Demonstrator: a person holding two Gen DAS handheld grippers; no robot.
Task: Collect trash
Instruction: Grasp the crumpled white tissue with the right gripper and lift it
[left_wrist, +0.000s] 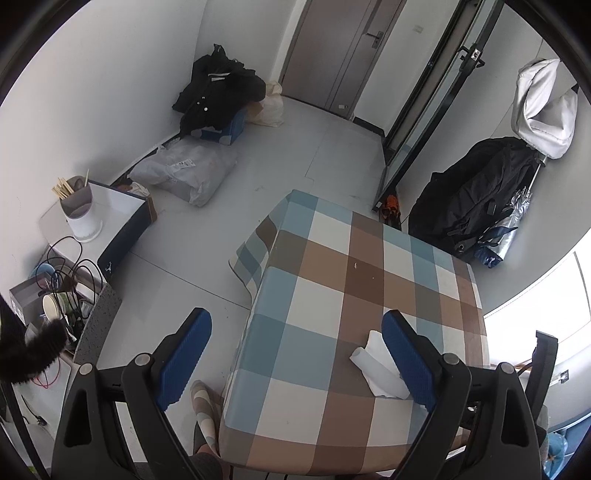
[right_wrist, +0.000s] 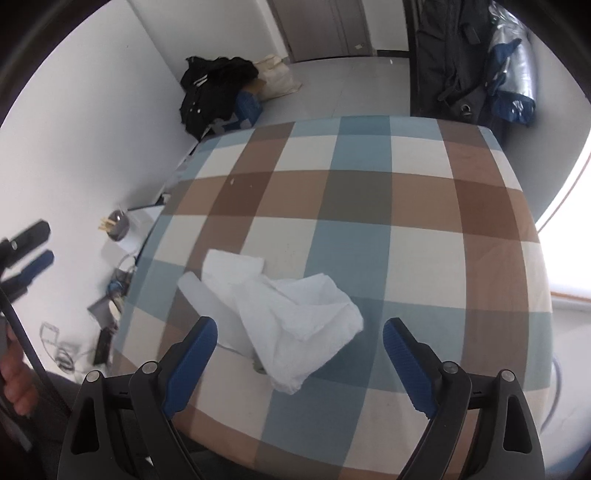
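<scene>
— Where does the trash lie?
— A crumpled white tissue (right_wrist: 280, 317) rests on the checked tablecloth (right_wrist: 369, 192), just ahead of the right gripper (right_wrist: 300, 345), whose jaws stand wide and hold nothing.
— And the left gripper (left_wrist: 296, 338)?
— Also spread wide, empty, above the table's left edge; its right finger hides part of the tissue (left_wrist: 373, 360). A hand (right_wrist: 14, 384) is cut off by the frame edge.

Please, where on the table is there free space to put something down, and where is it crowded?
The checked tablecloth is bare across its far half and its right side, beyond the crumpled white tissue. The tissue takes the near left part, in front of the open right gripper. Off the table's left edge, the low shelf with the chopstick holder and cables is crowded.
</scene>
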